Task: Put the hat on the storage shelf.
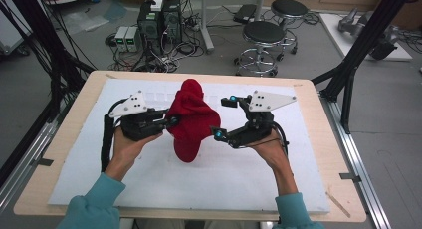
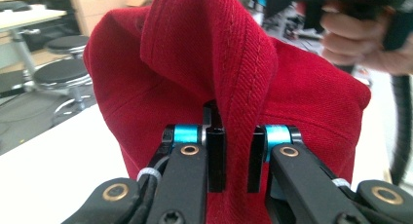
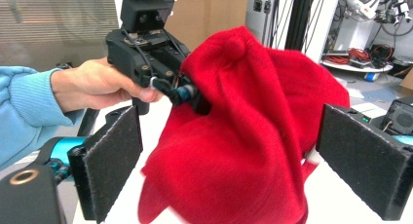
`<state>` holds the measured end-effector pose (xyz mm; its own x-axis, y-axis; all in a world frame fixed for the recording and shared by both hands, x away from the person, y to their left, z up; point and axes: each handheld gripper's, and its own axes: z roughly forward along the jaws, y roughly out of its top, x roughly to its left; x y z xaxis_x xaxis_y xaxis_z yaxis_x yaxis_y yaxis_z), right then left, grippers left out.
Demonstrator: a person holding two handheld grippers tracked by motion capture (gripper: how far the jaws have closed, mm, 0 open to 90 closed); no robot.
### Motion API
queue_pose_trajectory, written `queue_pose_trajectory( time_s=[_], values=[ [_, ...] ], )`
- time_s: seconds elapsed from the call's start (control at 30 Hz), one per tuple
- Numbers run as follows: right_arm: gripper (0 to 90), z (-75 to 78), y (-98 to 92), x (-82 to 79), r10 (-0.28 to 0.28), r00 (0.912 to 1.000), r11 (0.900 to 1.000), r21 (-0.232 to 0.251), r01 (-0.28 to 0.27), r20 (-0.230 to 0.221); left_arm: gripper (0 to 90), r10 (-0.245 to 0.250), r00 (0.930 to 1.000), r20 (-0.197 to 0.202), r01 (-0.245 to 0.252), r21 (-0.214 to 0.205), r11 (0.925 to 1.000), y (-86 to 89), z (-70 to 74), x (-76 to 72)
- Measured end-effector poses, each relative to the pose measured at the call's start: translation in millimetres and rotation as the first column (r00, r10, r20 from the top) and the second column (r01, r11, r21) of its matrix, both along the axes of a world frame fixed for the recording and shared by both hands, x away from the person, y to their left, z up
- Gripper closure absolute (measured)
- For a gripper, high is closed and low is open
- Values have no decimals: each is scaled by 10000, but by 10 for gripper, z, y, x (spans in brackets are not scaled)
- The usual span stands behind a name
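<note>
A: High view: what is being held over the table [image 1: 69, 154]?

B: A red hat [image 1: 191, 120] is being held up above the white sheet [image 1: 149, 189], near the table's middle. It is being gripped by the left gripper [image 1: 174, 121] at its left edge, and its lower end is hanging down toward the sheet.

A: How is that grip being made?

B: In the left gripper view, a stitched fold of the hat [image 2: 234, 87] is being pinched between the narrow jaws of the left gripper [image 2: 236, 158].

A: And the right gripper?

B: The right gripper [image 1: 225, 117] is being held just right of the hat, its jaws spread wide. In the right gripper view, the hat [image 3: 243, 131] is being framed between the two pads [image 3: 114, 160], but it is not being pressed by them.
</note>
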<state>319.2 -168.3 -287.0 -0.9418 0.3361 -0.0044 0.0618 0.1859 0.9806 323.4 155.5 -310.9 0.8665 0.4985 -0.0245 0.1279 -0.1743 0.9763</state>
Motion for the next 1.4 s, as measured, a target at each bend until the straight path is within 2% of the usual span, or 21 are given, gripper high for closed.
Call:
queue_pose_trajectory(
  time_s=[0.17,0.37,0.4,0.5,0.7,0.8,0.97,1.1,1.17,1.2,1.23,1.4],
  values=[
    [87,14,15,-40,30,10000,9999,113,-30,40,846,392,9992,-36,-393,-187,9991,30,3,57],
    [89,-22,16,-112,94,9999,9991,404,-96,39,846,882,9961,-36,-882,-186,9959,41,51,118],
    [142,-40,3,-134,221,9998,9985,496,-221,6,846,954,9954,-33,-955,-146,9953,45,62,128],
    [156,-58,-5,-151,359,9994,9977,571,-360,17,847,1177,9930,-16,-1177,-267,9927,58,86,151],
    [173,-132,59,-166,513,9984,9980,370,-504,-256,847,1391,9902,81,-1388,-349,9897,41,140,157],
    [185,-171,101,-160,582,9978,9981,219,-575,-329,848,1441,9895,104,-1434,-517,9883,23,167,155],
    [213,-246,176,-119,398,9972,9991,-111,-406,-639,848,1408,9899,194,-1396,-531,9888,-25,201,145],
    [273,-282,238,-79,215,9974,9991,-339,-239,-681,849,1333,9907,261,-1314,-627,9893,-63,222,135],
    [334,-290,262,-59,153,9975,9990,-407,-182,-693,849,1297,9910,335,-1275,-622,9899,-78,230,130],
    [334,-290,262,-59,153,9975,9990,-407,-182,-693,849,1231,9918,344,-1207,-633,9907,-86,235,128],
    [386,-293,266,-48,97,9971,9991,-393,-127,-757,849,1235,9917,366,-1210,-641,9906,-93,238,123],
    [450,-299,267,-31,-1,9965,9993,-374,-30,-831,849,1150,9924,435,-1117,-725,9911,-120,243,111]
  ],
)
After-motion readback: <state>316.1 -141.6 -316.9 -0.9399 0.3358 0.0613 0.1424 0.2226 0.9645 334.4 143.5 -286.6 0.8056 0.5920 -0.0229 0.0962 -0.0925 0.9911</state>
